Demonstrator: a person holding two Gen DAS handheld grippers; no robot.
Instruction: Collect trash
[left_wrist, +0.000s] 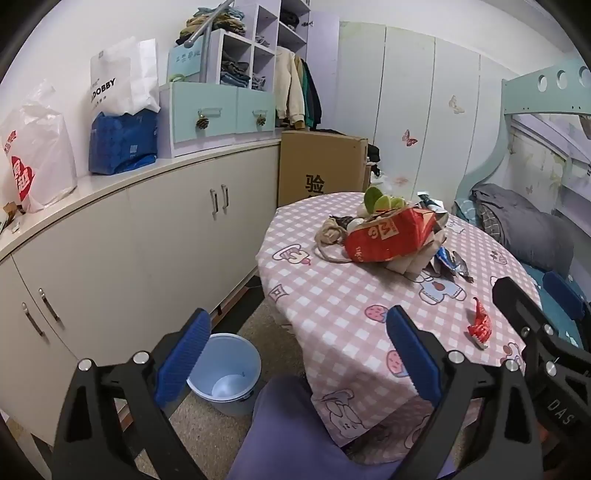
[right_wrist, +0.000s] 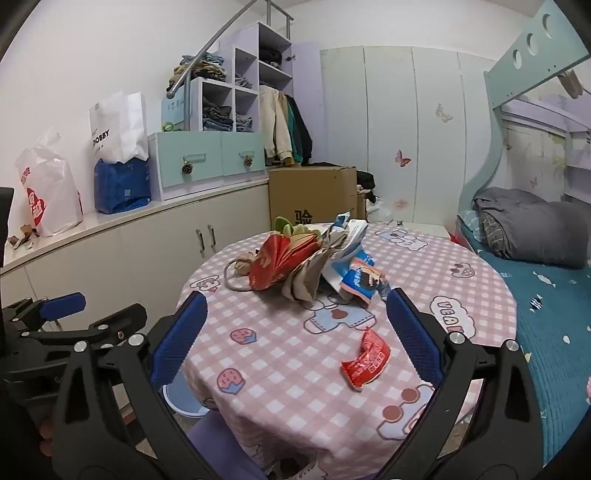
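Observation:
A round table (left_wrist: 332, 295) (right_wrist: 288, 354) wears a pink checked cloth. On it lies a heap of trash: a crumpled red bag (left_wrist: 388, 236) (right_wrist: 284, 258), paper and blue-white wrappers (right_wrist: 354, 277), a knot of string (left_wrist: 330, 230). A small red wrapper (left_wrist: 480, 323) (right_wrist: 365, 360) lies alone near the table's front edge. A light blue bin (left_wrist: 225, 373) stands on the floor left of the table. My left gripper (left_wrist: 299, 358) hangs open over the gap between bin and table. My right gripper (right_wrist: 295, 339) is open just short of the red wrapper, nothing between its fingers.
White cabinets (left_wrist: 129, 240) with bags on top run along the left wall. A cardboard box (left_wrist: 321, 166) stands behind the table, a bed (right_wrist: 546, 280) to its right. A purple stool (left_wrist: 295, 424) sits in front of the table.

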